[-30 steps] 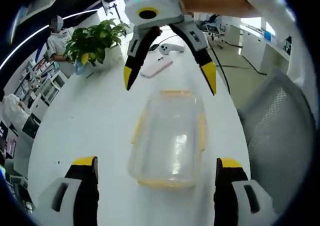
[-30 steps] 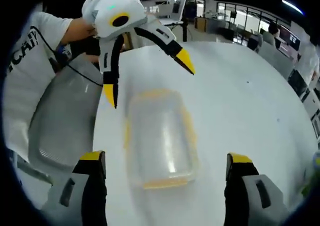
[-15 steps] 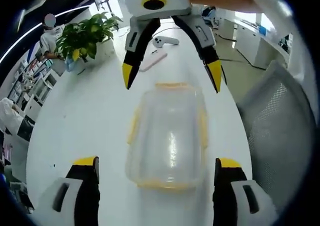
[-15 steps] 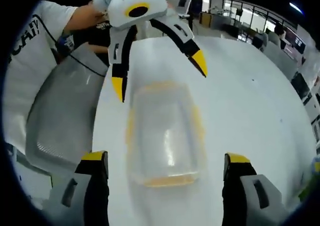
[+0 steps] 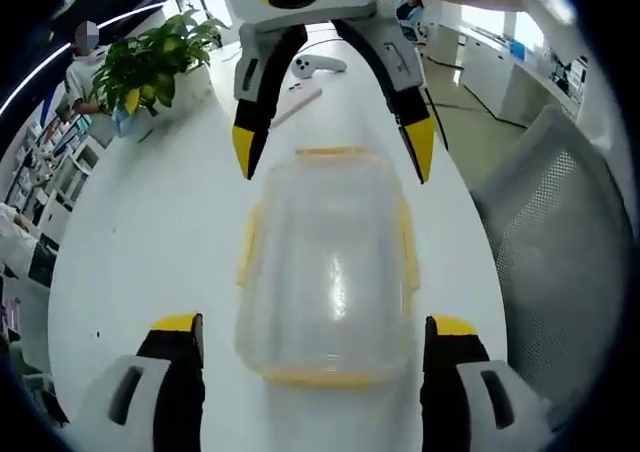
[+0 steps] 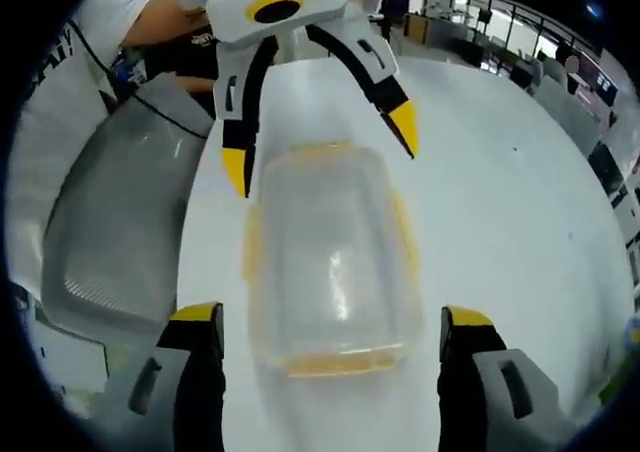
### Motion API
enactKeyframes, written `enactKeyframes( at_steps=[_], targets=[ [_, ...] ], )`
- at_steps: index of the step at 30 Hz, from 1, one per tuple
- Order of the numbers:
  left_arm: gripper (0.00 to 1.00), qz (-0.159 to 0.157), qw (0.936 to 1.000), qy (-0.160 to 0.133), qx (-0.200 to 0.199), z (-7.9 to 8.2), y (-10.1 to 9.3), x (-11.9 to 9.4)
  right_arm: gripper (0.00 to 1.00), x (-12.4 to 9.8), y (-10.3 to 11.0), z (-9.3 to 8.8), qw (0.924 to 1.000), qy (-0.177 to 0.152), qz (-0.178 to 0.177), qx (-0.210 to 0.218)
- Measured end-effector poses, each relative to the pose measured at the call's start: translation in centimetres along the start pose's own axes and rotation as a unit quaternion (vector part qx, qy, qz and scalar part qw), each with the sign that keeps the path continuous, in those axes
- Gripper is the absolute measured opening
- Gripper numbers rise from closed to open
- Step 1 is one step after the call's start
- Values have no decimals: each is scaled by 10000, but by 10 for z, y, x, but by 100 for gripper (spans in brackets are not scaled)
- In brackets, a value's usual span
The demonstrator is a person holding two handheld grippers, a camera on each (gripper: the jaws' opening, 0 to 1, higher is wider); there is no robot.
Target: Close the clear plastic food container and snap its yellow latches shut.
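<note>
Left gripper [image 5: 312,327] jaws spread wide, nothing between the yellow tips but air; the clear plastic food container [image 5: 325,262] lies on the table just ahead, its near end between the two tips. Right gripper [image 6: 332,322] same: wide apart, gripping nothing, container [image 6: 330,257] between and ahead of its tips. In the left gripper view the right gripper [image 5: 330,162] comes in from the far side, jaws splayed, yellow tips flanking the container's far end, touching or not cannot be told. In the right gripper view the left gripper [image 6: 318,157] does likewise at the opposite end.

Container lid sits on top, long axis running away from each camera. Yellow latches [image 5: 248,257] along the long sides stick outward, not pressed flat; yellow strips at both short ends too. Right gripper view is blurry, latch detail unclear there.

Surface: white table [image 5: 150,232], glossy, long with rounded edge. Far end in left gripper view: potted green plant [image 5: 150,62], a white controller-like device [image 5: 318,66], a flat pinkish-white object [image 5: 295,104] near it. Grey mesh chair [image 5: 560,252] beside the table; the same chair [image 6: 110,232] in the right gripper view. Person's white sleeve [image 6: 55,102] behind the left gripper. Room is an open office: desks, shelving, ceiling strip lights, another person standing by the plant.
</note>
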State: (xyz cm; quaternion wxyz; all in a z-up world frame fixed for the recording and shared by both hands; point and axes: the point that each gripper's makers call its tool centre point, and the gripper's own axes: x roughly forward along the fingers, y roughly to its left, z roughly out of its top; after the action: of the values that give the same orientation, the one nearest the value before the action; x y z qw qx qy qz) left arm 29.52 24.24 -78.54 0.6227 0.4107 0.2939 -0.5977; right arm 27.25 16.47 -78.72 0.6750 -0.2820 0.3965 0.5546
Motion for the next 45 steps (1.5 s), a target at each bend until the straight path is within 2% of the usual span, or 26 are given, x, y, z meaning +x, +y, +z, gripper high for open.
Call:
enactKeyframes(
  at_steps=[9, 16, 36, 45],
  targets=[
    [84, -153, 9998, 93, 16, -5, -2, 6, 79, 5, 2, -7, 9999, 130, 73, 53],
    [76, -268, 9996, 80, 26, -5, -6, 7, 74, 6, -2, -8, 9999, 136, 2, 12],
    [75, -268, 9996, 80, 34, -6, -8, 7, 74, 8, -1, -7, 9996, 208, 65, -159],
    [75, -228, 9996, 159, -47, -21, -11, -1, 74, 17, 2, 6, 9994, 196, 121, -260]
  ],
)
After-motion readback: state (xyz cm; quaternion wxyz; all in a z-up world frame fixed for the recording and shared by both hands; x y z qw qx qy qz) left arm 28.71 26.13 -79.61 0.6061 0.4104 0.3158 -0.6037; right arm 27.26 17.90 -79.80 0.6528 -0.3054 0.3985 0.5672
